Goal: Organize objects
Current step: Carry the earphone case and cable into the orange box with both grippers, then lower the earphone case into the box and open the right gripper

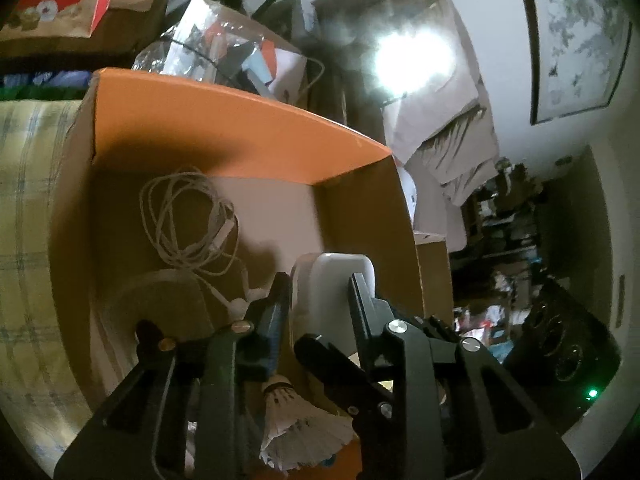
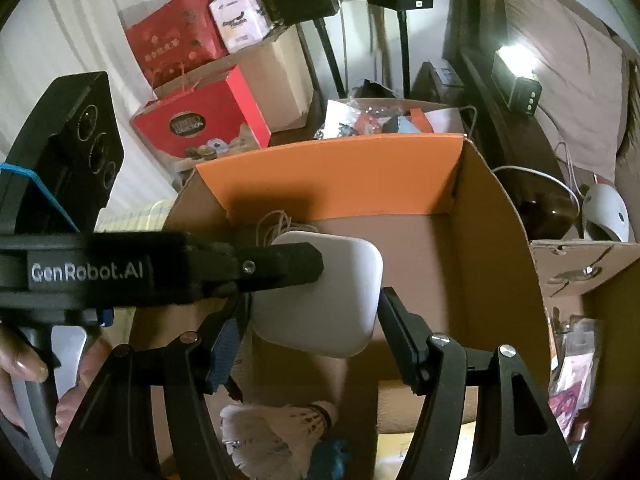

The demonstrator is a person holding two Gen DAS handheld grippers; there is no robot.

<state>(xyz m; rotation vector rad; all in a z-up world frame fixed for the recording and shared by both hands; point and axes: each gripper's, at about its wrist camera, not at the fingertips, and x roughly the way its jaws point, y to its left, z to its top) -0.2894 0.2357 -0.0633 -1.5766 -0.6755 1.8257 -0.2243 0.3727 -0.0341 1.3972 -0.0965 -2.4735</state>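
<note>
While the left tool (image 1: 320, 286) clamps the white rounded-square device (image 1: 332, 280) by its thin edges over the open orange cardboard box (image 1: 240, 128), the right tool (image 2: 312, 320) hangs just beneath the same device with jaws spread wide and no pad clearly pressing it; it holds nothing. By my reading the step in hand is lowering the device into the box, where coiled white earphones (image 1: 188, 220) lie at ten o'clock of it on the box floor; a shuttlecock (image 2: 276, 436) lies at six o'clock, outside the near wall. Next comes setting it on the bare floor at the right, clear of the cord, then releasing.
</note>
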